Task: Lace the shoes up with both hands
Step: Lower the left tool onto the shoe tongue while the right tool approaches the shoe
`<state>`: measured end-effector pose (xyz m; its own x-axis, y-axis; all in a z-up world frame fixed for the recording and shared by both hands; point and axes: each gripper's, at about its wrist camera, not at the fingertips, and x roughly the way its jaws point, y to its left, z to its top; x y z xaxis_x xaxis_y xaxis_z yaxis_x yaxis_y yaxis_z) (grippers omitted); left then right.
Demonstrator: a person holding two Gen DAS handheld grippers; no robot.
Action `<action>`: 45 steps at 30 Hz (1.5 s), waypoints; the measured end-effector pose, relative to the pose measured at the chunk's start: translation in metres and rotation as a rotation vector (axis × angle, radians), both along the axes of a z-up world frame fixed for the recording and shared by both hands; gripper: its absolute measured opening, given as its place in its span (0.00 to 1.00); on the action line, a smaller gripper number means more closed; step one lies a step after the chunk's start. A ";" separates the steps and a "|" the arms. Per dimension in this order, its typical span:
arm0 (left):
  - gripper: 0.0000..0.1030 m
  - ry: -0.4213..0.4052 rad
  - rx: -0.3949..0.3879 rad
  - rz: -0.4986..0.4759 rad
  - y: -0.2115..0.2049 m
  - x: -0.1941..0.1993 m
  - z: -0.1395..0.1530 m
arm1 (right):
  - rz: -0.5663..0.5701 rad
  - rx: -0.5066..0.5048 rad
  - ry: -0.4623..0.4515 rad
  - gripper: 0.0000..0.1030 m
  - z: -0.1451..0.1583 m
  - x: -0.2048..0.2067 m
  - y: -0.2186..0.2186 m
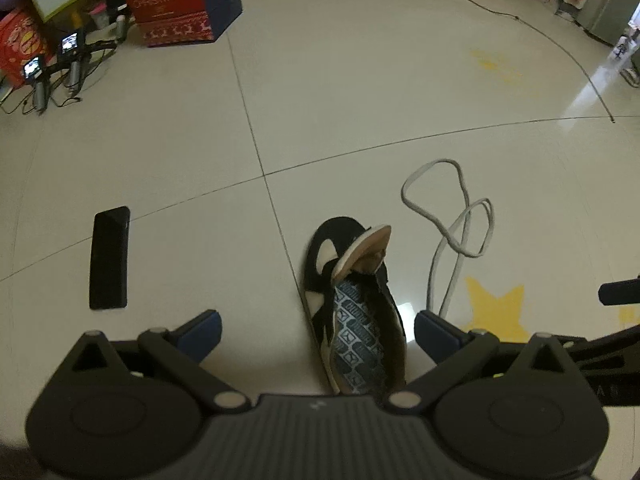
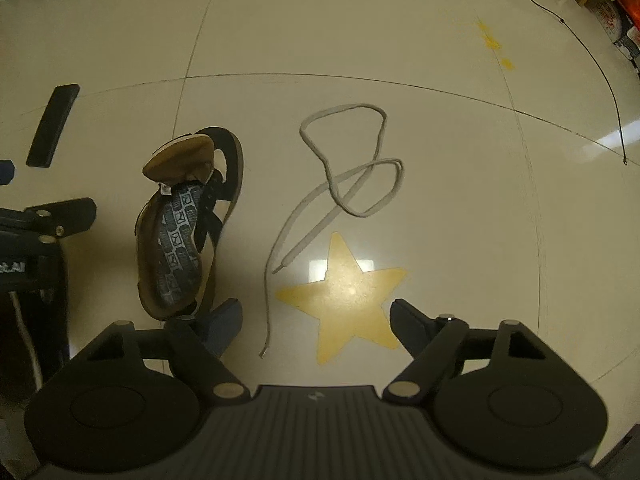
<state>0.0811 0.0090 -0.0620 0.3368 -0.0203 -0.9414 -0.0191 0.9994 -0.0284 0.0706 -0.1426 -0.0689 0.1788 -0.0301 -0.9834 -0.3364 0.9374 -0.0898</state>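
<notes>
A black, white and tan shoe (image 1: 352, 304) lies on the tiled floor, its tongue folded up and its patterned insole showing. My left gripper (image 1: 318, 334) hovers over the shoe's heel end with jaws wide apart, touching nothing. A loose grey-white lace (image 1: 452, 216) lies coiled on the floor to the shoe's right. In the right wrist view the same shoe (image 2: 188, 224) is at the left and the lace (image 2: 340, 184) runs down the middle, one tip near my right gripper (image 2: 316, 320). That gripper stands open above a yellow star, nothing between its fingers.
A black phone (image 1: 110, 258) lies on the floor left of the shoe. A yellow star sticker (image 2: 344, 296) marks the floor under my right gripper. A red Christmas box (image 1: 172, 8), camera gear and a thin black cable (image 1: 580, 68) sit far back.
</notes>
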 end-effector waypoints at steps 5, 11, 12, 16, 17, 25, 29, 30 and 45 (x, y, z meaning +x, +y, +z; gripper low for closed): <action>1.00 0.039 0.026 -0.066 0.018 0.016 -0.010 | -0.036 -0.009 0.013 0.74 0.002 0.002 0.001; 1.00 0.062 0.080 -0.193 0.035 0.035 -0.016 | -0.038 -0.059 0.030 0.60 0.000 0.007 -0.009; 1.00 0.066 0.069 -0.196 0.039 0.039 -0.017 | -0.034 -0.063 0.021 0.60 -0.001 0.009 -0.009; 1.00 0.096 0.033 -0.184 0.050 0.055 -0.028 | -0.005 -0.033 0.016 0.51 -0.013 0.018 -0.008; 1.00 0.103 0.033 -0.189 0.050 0.058 -0.031 | 0.003 -0.019 0.023 0.48 -0.018 0.020 -0.007; 1.00 0.096 0.058 -0.335 0.021 0.074 -0.043 | 0.137 0.143 -0.066 0.44 -0.037 0.016 -0.008; 1.00 -0.004 0.013 -0.412 0.003 0.076 -0.056 | 0.207 0.223 -0.133 0.44 -0.057 0.015 -0.020; 1.00 -0.026 0.001 -0.423 -0.001 0.076 -0.060 | 0.222 0.217 -0.126 0.44 -0.066 0.015 -0.023; 0.96 -0.007 -0.264 -0.144 0.038 0.067 -0.118 | 0.332 0.227 -0.105 0.44 -0.175 0.009 -0.032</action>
<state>0.1483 0.0465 -0.1802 0.3190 -0.3119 -0.8950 0.1230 0.9499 -0.2872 0.0799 -0.1750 -0.2443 0.2424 0.2614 -0.9343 -0.6238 0.7796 0.0563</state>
